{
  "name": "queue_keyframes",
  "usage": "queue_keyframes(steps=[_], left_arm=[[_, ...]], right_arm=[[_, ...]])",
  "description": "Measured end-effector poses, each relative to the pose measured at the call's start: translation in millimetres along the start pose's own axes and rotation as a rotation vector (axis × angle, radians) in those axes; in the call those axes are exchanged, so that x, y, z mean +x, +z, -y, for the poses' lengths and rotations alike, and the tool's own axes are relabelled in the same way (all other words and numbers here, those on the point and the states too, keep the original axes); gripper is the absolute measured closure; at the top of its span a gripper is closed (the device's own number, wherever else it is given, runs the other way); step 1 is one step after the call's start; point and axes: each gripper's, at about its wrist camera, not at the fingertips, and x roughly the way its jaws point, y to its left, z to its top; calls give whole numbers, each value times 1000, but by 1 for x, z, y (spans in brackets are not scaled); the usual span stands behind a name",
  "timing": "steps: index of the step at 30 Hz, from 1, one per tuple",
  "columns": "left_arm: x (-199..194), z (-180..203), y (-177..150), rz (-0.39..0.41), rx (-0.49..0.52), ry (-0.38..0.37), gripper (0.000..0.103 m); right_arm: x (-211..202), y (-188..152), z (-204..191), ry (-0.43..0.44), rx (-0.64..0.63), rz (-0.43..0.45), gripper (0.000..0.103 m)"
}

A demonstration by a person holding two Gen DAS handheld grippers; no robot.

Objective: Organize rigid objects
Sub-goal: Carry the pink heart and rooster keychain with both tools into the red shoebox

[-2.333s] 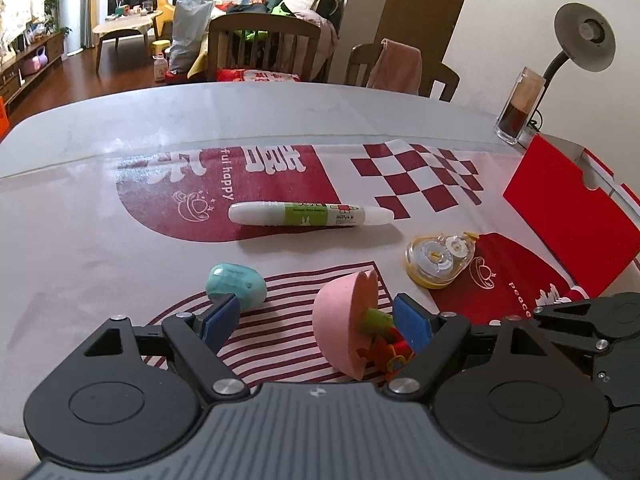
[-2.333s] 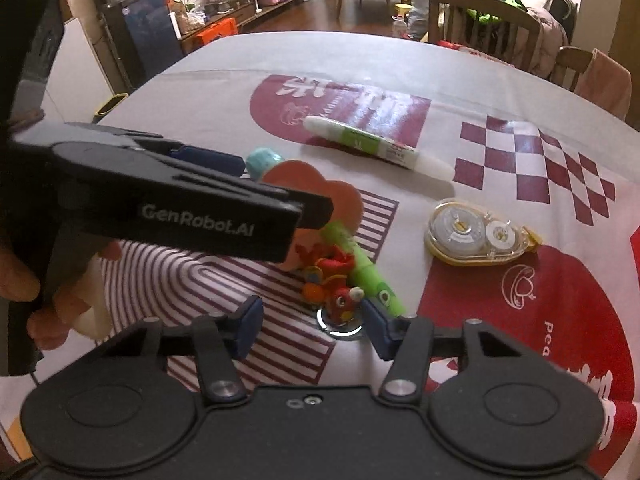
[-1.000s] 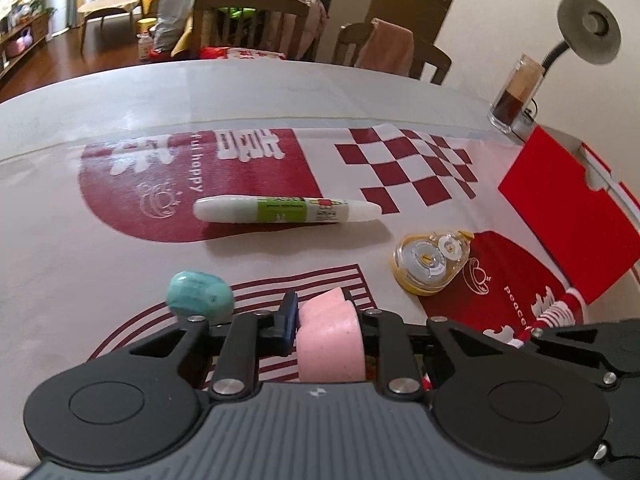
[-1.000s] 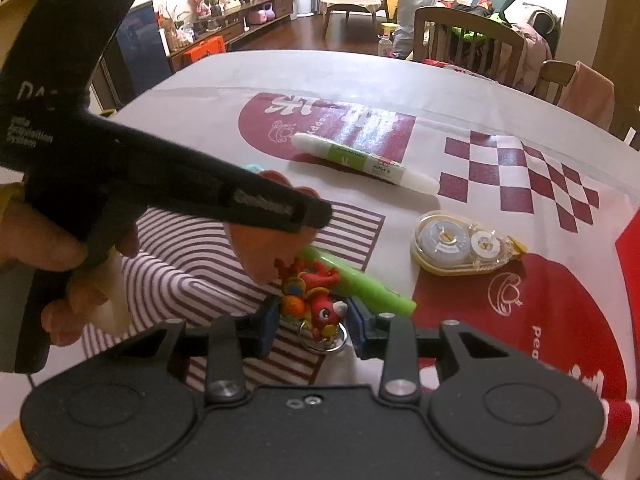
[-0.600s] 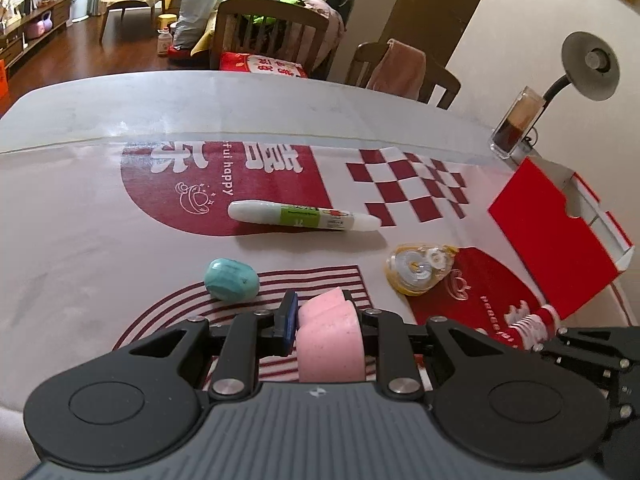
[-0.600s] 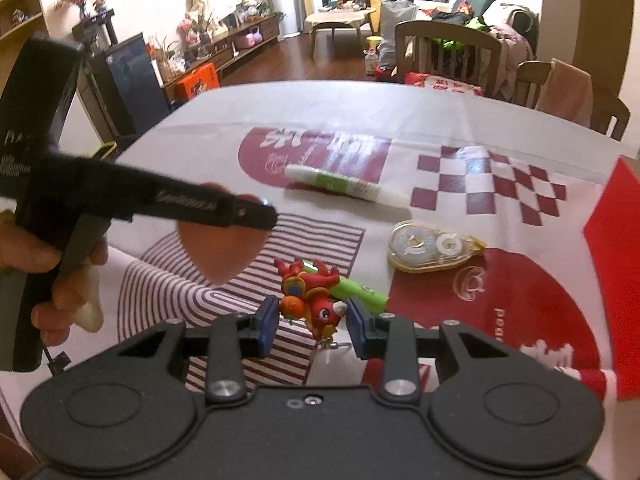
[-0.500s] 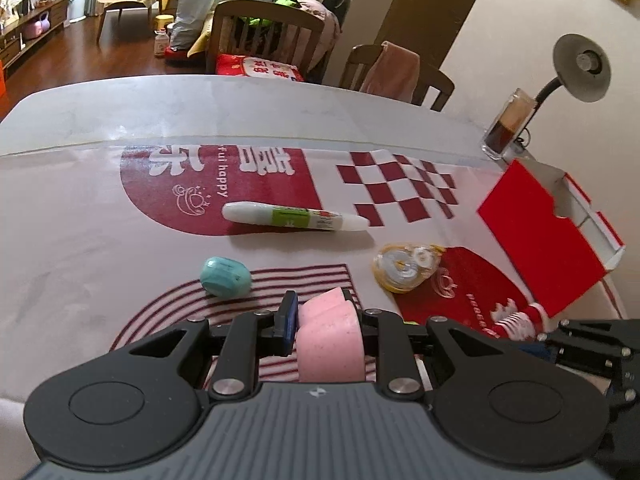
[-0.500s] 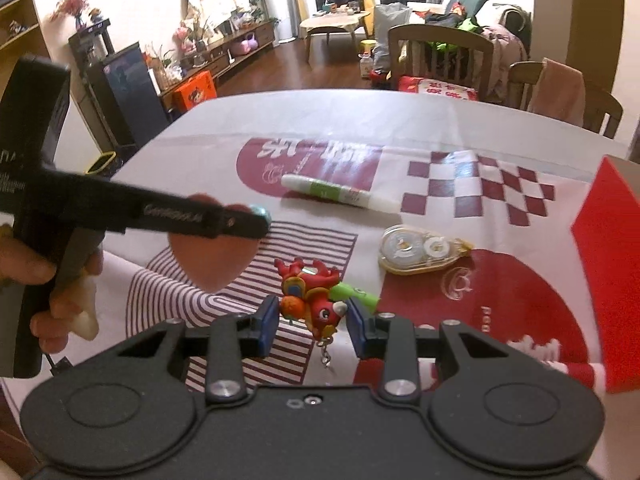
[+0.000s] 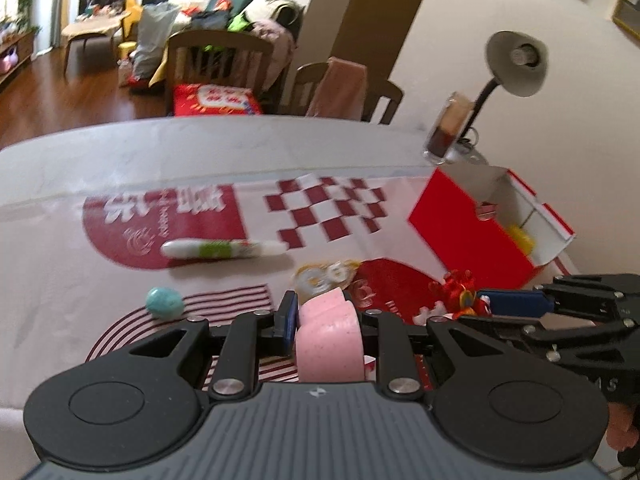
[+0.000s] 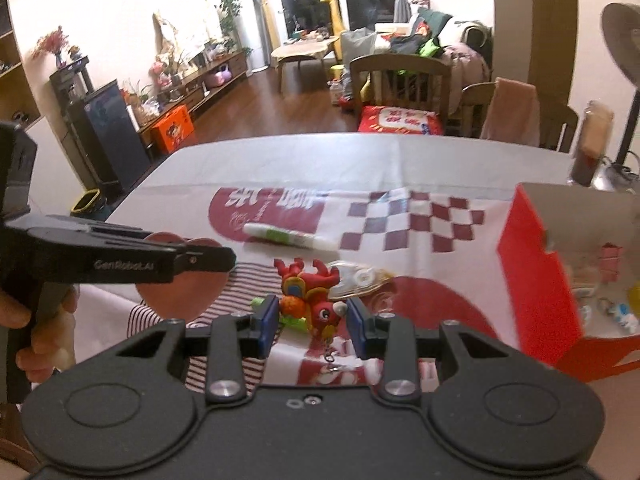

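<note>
Pink heart-shaped block (image 9: 329, 340) sits pinched on edge between the closed jaws of the left gripper (image 9: 326, 322), lifted clear of the table; from the right wrist view its flat heart face (image 10: 182, 276) shows beneath the left gripper's black finger. Red dragon keychain (image 10: 312, 294) is clamped between the blue pads of the right gripper (image 10: 313, 316), its small chain dangling below; in the left wrist view the same keychain (image 9: 460, 292) hangs off the tips of the right gripper (image 9: 486, 304), close to the red box's near corner. A bit of green marker (image 10: 280, 318) peeks out just behind the left pad, and I cannot tell whether it is touching the keychain.

On the red-and-white printed mat (image 9: 120, 248) covering the table, a white glue pen with a green label (image 9: 224, 249) lies flat toward the middle, parallel to the near edge. A teal egg-shaped piece (image 9: 165, 302) rests on the striped patch nearer the left edge. A clear-and-yellow correction tape dispenser (image 9: 324, 274) lies between the pen and the box. The open red box (image 9: 472, 236) stands at the table's right edge, with a yellow item (image 9: 520, 238) and a small clip inside. Behind it stand a glass (image 9: 446, 132) and a grey desk lamp (image 9: 514, 64)
</note>
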Motion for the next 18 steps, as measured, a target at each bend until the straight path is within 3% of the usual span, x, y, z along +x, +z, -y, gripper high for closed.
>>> queue_keyframes(steps=[18], left_arm=[[29, 135, 34, 35, 135, -40, 82]], right_arm=[[-50, 18, 122, -61, 68, 75, 68]])
